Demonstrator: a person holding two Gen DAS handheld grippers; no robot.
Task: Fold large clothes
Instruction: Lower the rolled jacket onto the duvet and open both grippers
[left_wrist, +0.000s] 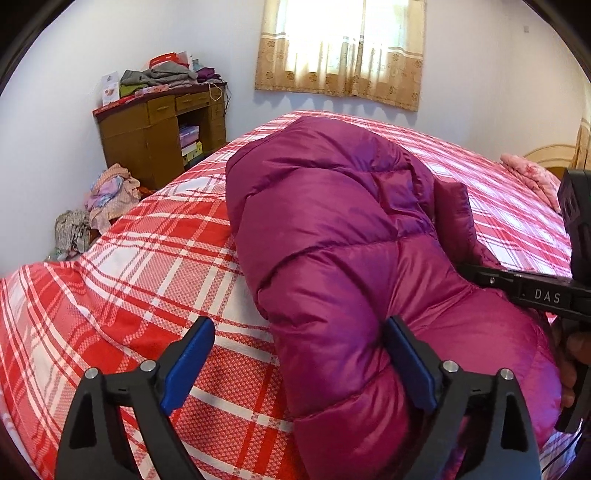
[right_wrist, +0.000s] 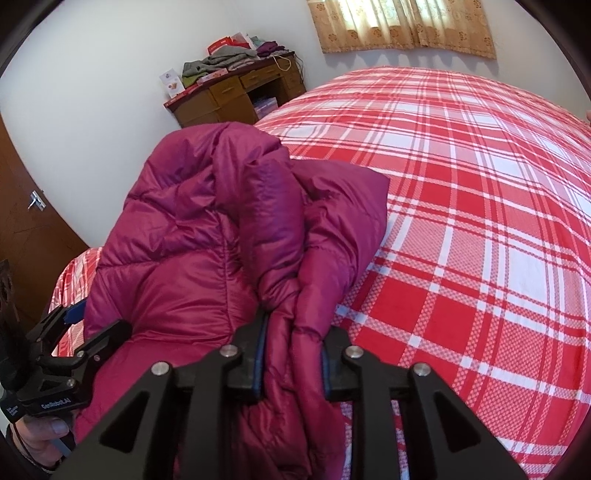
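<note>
Magenta puffer jacket (left_wrist: 332, 229), one, lies bunched on the plaid bed (left_wrist: 147, 266). Left gripper (left_wrist: 299, 365) angles downward, jaws spread wide, one pad beside the jacket's edge, nothing grasped. Right gripper (right_wrist: 293, 354) tilts down too, pinching a thick jacket fold.

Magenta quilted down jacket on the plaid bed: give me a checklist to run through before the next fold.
1. Right gripper jaws clamped on a bunched fold of the magenta quilted down jacket: ok.
2. Left gripper jaws released, wide apart: ok.
3. Jacket lying flat: not ok, heaped up.
4. Room on the red-and-white plaid bedsheet to the right: ok.
5. Sleeves tucked in: cannot tell.
</note>
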